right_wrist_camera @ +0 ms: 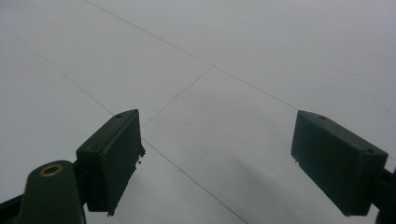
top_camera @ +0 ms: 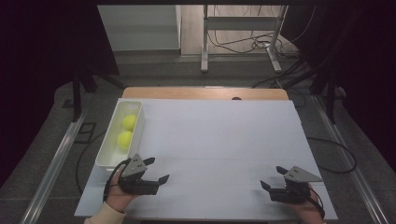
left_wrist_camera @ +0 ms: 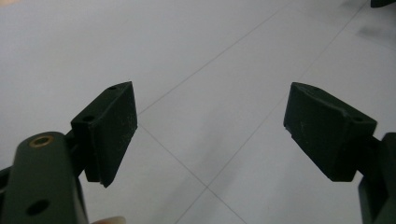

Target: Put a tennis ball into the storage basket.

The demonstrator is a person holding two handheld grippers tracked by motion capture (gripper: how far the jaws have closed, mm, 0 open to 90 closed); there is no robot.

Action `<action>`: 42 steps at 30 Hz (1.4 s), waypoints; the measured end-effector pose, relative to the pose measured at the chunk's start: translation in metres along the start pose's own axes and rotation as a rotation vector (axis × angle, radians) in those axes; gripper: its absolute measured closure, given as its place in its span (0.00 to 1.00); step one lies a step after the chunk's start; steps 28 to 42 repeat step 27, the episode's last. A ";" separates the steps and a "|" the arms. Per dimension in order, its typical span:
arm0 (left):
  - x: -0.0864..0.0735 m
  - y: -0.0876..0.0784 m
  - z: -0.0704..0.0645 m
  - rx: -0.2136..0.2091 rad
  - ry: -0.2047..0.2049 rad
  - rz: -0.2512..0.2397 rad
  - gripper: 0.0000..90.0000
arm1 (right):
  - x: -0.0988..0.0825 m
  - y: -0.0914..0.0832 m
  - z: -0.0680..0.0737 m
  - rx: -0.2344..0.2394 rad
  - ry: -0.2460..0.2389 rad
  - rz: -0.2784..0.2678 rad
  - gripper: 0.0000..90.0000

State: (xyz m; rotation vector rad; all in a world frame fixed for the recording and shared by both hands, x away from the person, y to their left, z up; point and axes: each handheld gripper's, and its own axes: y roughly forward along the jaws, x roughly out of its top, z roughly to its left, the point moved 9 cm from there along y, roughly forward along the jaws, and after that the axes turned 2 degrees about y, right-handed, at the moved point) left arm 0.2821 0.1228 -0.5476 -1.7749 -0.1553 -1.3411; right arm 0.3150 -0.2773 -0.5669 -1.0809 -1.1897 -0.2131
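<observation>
the left gripper (top_camera: 156, 170) sits low over the white table (top_camera: 224, 140), near the front edge on the left side. a hand (top_camera: 119, 193) holds it from below, with a pale sleeve (top_camera: 107, 215) at the bottom edge. its two black jaws stand apart and there is nothing between them. in the left gripper view you see bare white table and thin lines between the two pads (left_wrist_camera: 109, 133).

the right gripper (top_camera: 272, 177) sits low over the table too, near the front edge on the right side. its jaws are wide apart and hold nothing. in the right gripper view there is bare white table between its pads (right_wrist_camera: 114, 156). the two grippers are well apart and their jaws point in toward the middle of the table.

a long white tray (top_camera: 108, 156) lies along the left side of the table. two yellow balls (top_camera: 124, 139) lie in it, one behind the other, very close together. the near end of the tray is just beside the left gripper. the front ball is near that gripper but not touching it. the balls are far from the right gripper.
</observation>
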 end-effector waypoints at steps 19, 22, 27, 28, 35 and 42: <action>-0.004 0.005 0.002 -0.006 -0.026 -0.002 0.20 | 0.001 0.000 0.002 0.007 -0.002 -0.010 0.19; -0.005 0.006 0.002 -0.008 -0.023 0.002 0.20 | 0.002 0.000 0.002 0.011 -0.005 -0.012 0.18; -0.006 0.006 0.003 -0.005 -0.026 0.007 0.20 | 0.002 0.000 0.004 0.017 -0.009 -0.012 0.18; -0.006 0.006 0.003 -0.005 -0.026 0.007 0.20 | 0.002 0.000 0.004 0.017 -0.009 -0.012 0.18; -0.006 0.006 0.003 -0.005 -0.026 0.007 0.20 | 0.002 0.000 0.004 0.017 -0.009 -0.012 0.18; -0.006 0.006 0.003 -0.005 -0.026 0.007 0.20 | 0.002 0.000 0.004 0.017 -0.009 -0.012 0.18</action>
